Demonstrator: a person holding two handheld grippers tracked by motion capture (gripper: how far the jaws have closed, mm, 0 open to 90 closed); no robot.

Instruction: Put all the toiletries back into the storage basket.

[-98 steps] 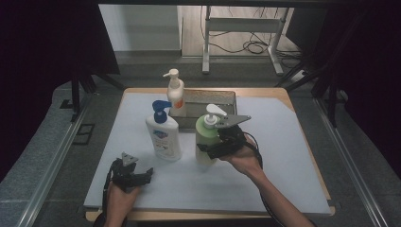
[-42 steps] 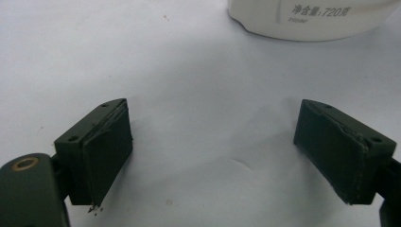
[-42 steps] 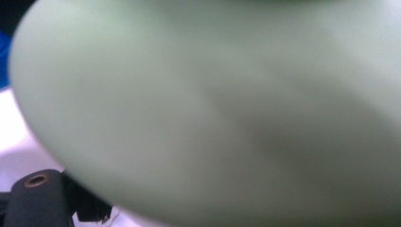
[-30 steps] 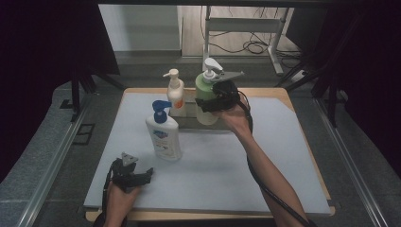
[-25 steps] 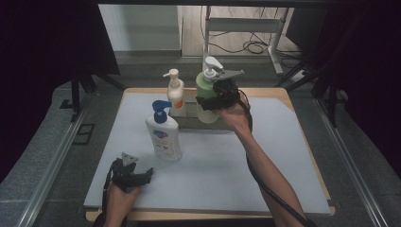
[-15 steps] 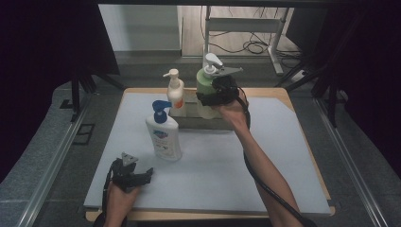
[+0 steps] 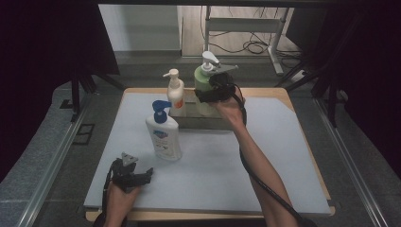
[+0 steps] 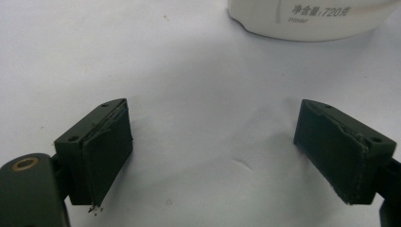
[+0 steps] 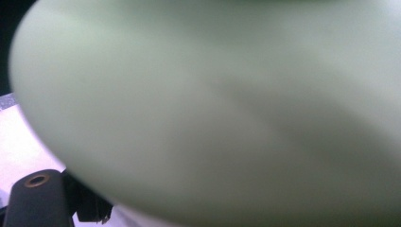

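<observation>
Currently, the right gripper (image 7: pixel 211 91) grips the green bottle (image 7: pixel 204 97) around its body, with the jaws spread wide to span the bottle's width. The green bottle stands upright over the tray (image 7: pixel 208 122) at the far middle of the table (image 7: pixel 283 156); whether its base touches the tray cannot be told from the high view. In the right gripper view, the pale green wall of the bottle (image 9: pixel 227 109) sits directly against the camera, blurred, with part of one black jaw visible below it at the lower left. The bottle's white pump head points to the right in the high view. The orange bottle (image 7: pixel 175 94) stands upright in the tray just left of the green bottle, near it but apart. The blue bottle (image 7: pixel 163 135) stands upright on the table in front of the tray, well apart from the green bottle. The left gripper (image 7: pixel 137 176) rests at the near left of the table, in the person's left hand (image 7: pixel 120 196), with its jaws wide apart and nothing between them. In the left gripper view, both black pads stand over the bare white surface, and the base of the blue bottle (image 8: pixel 312 19) lies ahead of them, not touching either jaw. A black cable (image 7: pixel 265 184) trails from the right gripper along the person's right forearm.
</observation>
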